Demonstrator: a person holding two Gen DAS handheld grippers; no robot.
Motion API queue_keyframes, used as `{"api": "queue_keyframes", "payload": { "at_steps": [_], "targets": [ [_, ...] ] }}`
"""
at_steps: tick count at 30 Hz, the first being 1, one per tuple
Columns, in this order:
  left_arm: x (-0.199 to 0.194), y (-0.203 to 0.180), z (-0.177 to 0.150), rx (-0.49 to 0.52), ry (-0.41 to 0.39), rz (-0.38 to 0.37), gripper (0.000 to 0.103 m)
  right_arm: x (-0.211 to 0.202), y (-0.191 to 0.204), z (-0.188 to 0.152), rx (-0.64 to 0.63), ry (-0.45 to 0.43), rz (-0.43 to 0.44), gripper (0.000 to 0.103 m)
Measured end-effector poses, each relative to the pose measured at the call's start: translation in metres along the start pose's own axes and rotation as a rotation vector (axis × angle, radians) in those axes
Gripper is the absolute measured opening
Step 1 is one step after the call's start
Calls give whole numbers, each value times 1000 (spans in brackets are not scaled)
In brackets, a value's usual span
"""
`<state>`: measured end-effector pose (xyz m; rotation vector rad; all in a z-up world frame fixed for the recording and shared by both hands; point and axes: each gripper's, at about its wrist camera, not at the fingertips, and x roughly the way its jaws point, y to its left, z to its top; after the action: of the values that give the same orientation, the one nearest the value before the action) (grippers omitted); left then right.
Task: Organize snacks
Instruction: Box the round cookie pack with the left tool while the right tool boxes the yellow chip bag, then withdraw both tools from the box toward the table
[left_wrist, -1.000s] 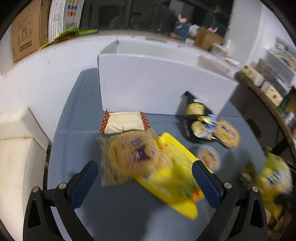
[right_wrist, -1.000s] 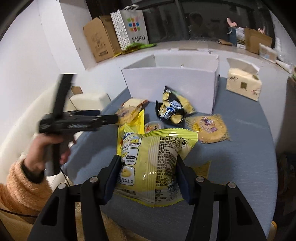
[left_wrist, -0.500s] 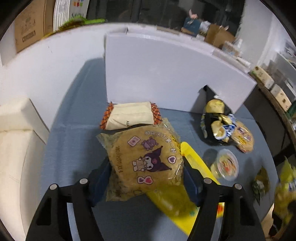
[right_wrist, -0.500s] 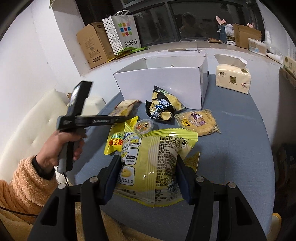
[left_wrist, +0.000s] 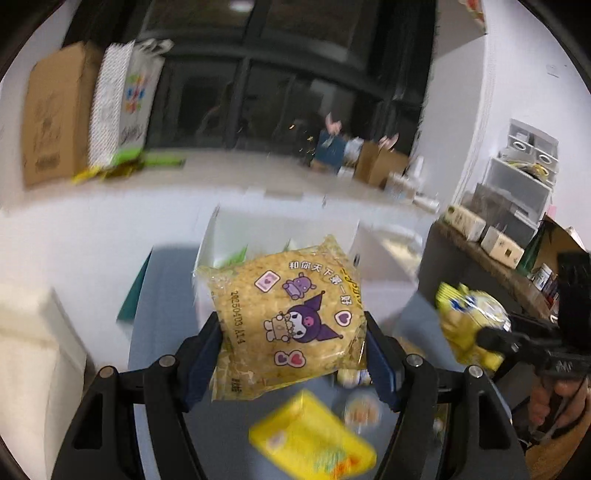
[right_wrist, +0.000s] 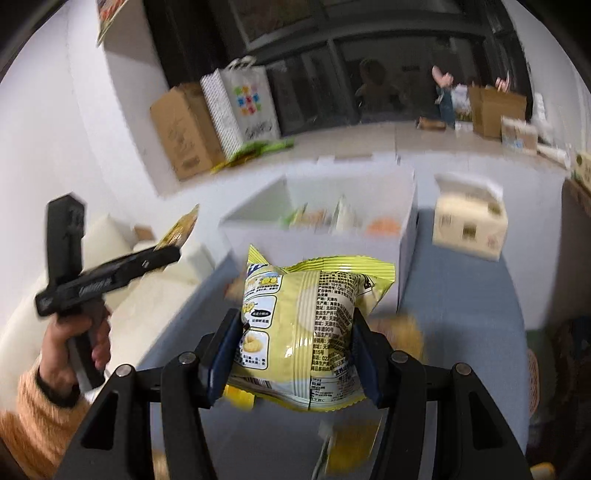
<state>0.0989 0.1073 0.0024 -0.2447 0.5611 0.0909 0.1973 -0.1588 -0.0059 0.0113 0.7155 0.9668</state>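
Both bags are up off the table now. A second ago the rice cracker pack (left_wrist: 291, 317) was lying flat on the blue tabletop with the left gripper (left_wrist: 291, 354) spread wide around it; since then the jaws have closed onto it and lifted it, so it's pinched between the blue pads and hanging in front of the white box (left_wrist: 373, 258). The right gripper (right_wrist: 291, 354) was already clamped on the yellow chip bag (right_wrist: 306, 332) and it's now higher and closer to the white box (right_wrist: 321, 240) too.

My read: picking up is done for both, and what's left is carrying them over the rim and dropping them in. The box already has a few packets inside.

Hard to make out:
- Everything on the table under the bags is motion-smeared. I can pick out a yellow pack (left_wrist: 314, 443) and a small round cup (left_wrist: 364, 410), not much else.
- Contents of the box are blurry blobs of green, white and orange, can't say what they are.
- The held bags block most of the box front in both views.
- The tissue box (right_wrist: 469, 221) beside it is blurred as well.
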Motion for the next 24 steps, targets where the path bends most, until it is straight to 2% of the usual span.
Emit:
{"api": "queue_keyframes", "payload": {
  "at_steps": [4, 8, 13, 14, 15, 16, 17, 19, 24],
  "targets": [
    [39, 2, 49, 42, -4, 7, 75, 33, -21, 59, 79, -38, -6, 61],
    [98, 9, 85, 55, 63, 15, 75, 75, -41, 98, 119, -17, -27, 61],
    [132, 18, 93, 59, 104, 43, 75, 118, -61, 117, 147, 29, -51, 61],
    [137, 20, 93, 54, 116, 44, 77, 125, -65, 119, 155, 41, -49, 62],
    [142, 21, 94, 50, 128, 50, 85, 131, -69, 120, 162, 54, -34, 63],
    [147, 23, 93, 39, 142, 71, 93, 137, -72, 121, 172, 65, -24, 66],
    [151, 26, 92, 19, 157, 86, 103, 138, -74, 120, 177, 72, -22, 81],
    [150, 30, 89, -3, 166, 70, 103, 138, -76, 119, 183, 59, -25, 103],
    [143, 31, 80, 23, 161, 90, 103, 126, -68, 119, 124, 22, -45, 103]
  ]
}}
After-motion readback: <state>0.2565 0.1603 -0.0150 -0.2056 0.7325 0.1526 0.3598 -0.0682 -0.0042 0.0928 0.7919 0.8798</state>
